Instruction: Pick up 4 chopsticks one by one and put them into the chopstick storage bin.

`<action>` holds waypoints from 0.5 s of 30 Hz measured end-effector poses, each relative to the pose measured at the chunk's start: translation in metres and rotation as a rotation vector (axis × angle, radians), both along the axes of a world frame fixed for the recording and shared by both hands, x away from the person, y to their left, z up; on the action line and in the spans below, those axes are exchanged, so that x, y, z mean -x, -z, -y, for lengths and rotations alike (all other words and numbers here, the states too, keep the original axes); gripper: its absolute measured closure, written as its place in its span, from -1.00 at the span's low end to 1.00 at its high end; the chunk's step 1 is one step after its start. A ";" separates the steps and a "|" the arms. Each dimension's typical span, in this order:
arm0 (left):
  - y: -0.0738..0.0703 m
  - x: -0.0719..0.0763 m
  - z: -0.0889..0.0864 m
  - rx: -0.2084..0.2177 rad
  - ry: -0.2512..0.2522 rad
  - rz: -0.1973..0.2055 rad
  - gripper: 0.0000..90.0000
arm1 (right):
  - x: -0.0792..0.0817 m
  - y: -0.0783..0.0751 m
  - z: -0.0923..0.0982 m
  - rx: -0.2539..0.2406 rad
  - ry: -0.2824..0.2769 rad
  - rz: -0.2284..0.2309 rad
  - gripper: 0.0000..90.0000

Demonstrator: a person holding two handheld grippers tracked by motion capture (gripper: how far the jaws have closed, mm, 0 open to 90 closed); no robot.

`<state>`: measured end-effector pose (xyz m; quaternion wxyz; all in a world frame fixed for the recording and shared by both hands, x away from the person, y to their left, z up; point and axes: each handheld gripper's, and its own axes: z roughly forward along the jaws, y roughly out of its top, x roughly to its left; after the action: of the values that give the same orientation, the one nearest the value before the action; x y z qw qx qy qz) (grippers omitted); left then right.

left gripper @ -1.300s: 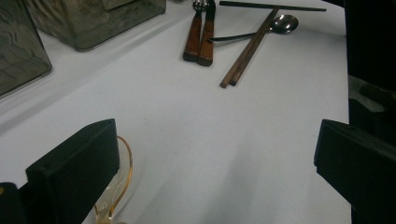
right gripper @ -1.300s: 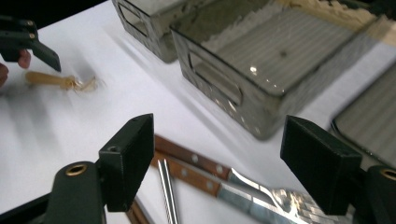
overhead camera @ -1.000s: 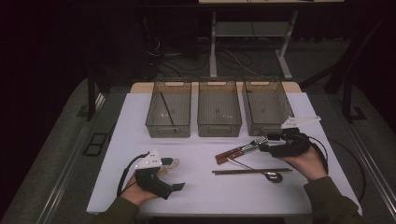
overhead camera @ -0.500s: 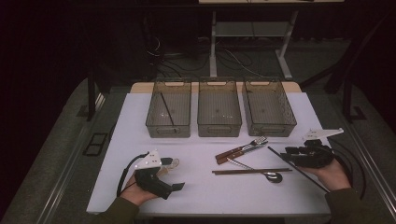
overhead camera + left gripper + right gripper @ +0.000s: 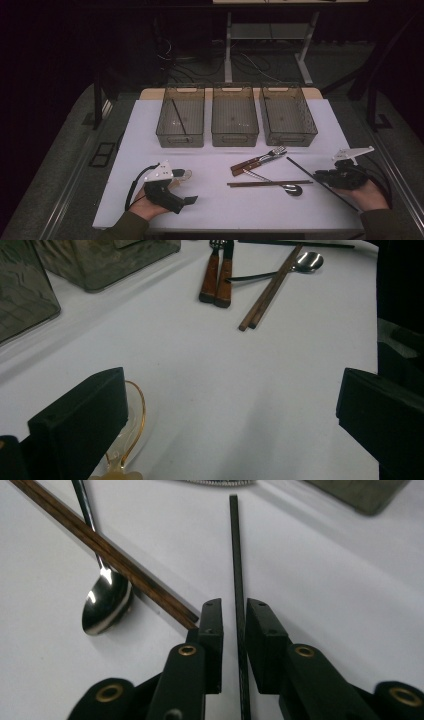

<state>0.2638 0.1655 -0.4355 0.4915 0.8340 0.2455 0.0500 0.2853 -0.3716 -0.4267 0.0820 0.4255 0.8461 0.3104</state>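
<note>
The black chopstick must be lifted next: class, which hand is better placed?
Right. Its claw has just been closing astride the black chopstick; the left claw rests open far across the table.

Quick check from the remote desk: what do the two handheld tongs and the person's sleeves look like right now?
Both are black pistol-style units. The left tongs carry a grey three-cornered plate and a black cable looping beside the hand. The right tongs carry the same kind of plate, with a cable trailing to the right. Seen close in the right gripper view, the jaws are flat black blocks on black links with brass-coloured rivets. The sleeves look dark olive.
</note>
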 end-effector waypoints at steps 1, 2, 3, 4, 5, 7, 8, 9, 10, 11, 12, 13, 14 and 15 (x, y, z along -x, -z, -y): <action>0.000 0.000 0.000 -0.002 0.001 0.000 -1.00 | 0.001 0.001 0.001 0.001 -0.003 -0.006 0.74; 0.000 0.000 0.000 -0.002 0.001 0.001 -1.00 | 0.001 0.002 0.002 0.009 -0.001 -0.008 0.74; 0.000 0.000 0.000 -0.003 0.001 0.001 -1.00 | 0.002 0.003 0.002 0.014 -0.003 -0.019 0.76; 0.000 0.000 0.000 -0.003 0.001 0.001 -1.00 | 0.002 0.004 0.002 0.022 -0.003 -0.026 0.76; 0.000 0.000 0.000 -0.003 0.000 0.001 -1.00 | 0.002 0.006 0.002 0.035 -0.004 -0.026 0.78; 0.000 0.000 0.000 -0.004 0.000 0.002 -1.00 | 0.002 0.006 0.002 0.036 -0.006 -0.023 0.80; 0.000 0.000 0.000 -0.004 0.001 0.002 -1.00 | 0.002 0.005 0.002 0.040 -0.005 -0.023 0.83; 0.000 0.000 0.000 -0.004 0.001 0.002 -1.00 | 0.002 0.006 0.002 0.051 -0.016 -0.013 0.83; 0.000 0.000 0.000 -0.002 0.000 0.001 -1.00 | 0.003 0.005 0.002 0.052 -0.017 -0.014 0.83; 0.000 0.000 0.000 -0.003 -0.001 0.001 -1.00 | 0.003 0.006 0.002 0.055 -0.018 -0.009 0.83; 0.000 0.000 0.000 -0.004 0.000 0.001 -1.00 | 0.003 0.006 0.001 0.063 -0.018 -0.003 0.83; 0.000 0.000 0.000 -0.004 0.001 0.002 -1.00 | 0.003 0.007 0.001 0.075 -0.020 -0.003 0.82; 0.000 0.000 0.000 -0.004 0.001 0.002 -1.00 | 0.003 0.007 0.000 0.082 -0.027 -0.003 0.81; 0.000 0.000 0.000 -0.004 0.001 0.003 -1.00 | 0.003 0.007 0.000 0.082 -0.028 -0.004 0.81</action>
<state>0.2636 0.1655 -0.4351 0.4901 0.8352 0.2442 0.0514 0.2823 -0.3719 -0.4341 0.0935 0.4106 0.8641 0.2758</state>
